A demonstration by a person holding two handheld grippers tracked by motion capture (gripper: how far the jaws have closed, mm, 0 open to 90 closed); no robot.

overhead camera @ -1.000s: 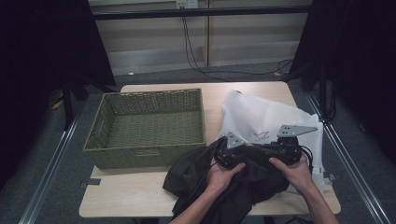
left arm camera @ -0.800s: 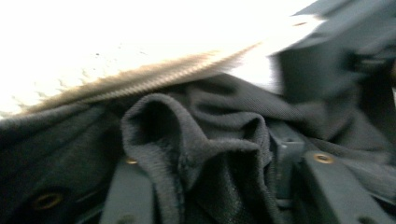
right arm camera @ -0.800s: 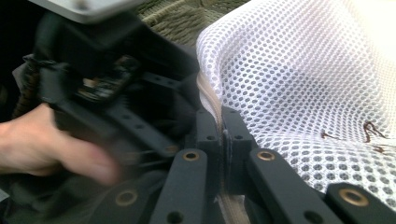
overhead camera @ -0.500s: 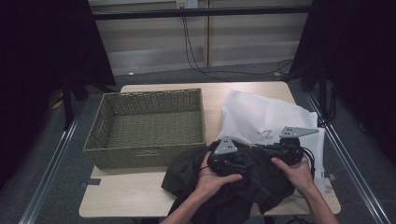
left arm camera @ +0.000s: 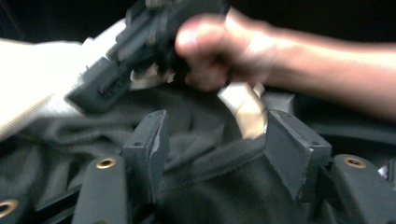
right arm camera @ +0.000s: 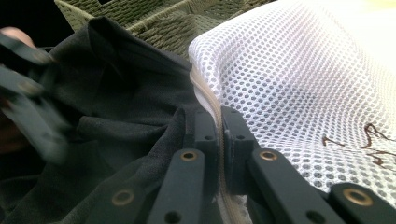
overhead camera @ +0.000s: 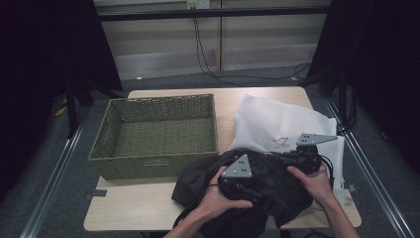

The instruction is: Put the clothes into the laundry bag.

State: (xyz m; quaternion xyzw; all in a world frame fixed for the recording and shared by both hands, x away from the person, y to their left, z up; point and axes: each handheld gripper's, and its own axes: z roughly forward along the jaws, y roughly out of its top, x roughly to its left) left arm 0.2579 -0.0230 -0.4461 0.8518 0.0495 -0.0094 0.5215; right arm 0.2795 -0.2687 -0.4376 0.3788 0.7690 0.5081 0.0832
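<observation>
The black cloth garment (overhead camera: 247, 193) lies at the bench's near edge, against the white mesh laundry bag (overhead camera: 282, 124). The right gripper (right arm camera: 219, 135) pinches the bag's zipper edge. The left gripper (left arm camera: 212, 144), jaws just opened, straddles unpinched cloth. Stuffing seems underway; next it must regrip the garment.

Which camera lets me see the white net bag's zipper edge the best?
The right gripper view: the right gripper is shut on the zipper edge of the white mesh bag, up close. The high view shows the whole bag, its edge too small. The left gripper view shows a blurred white corner.
</observation>
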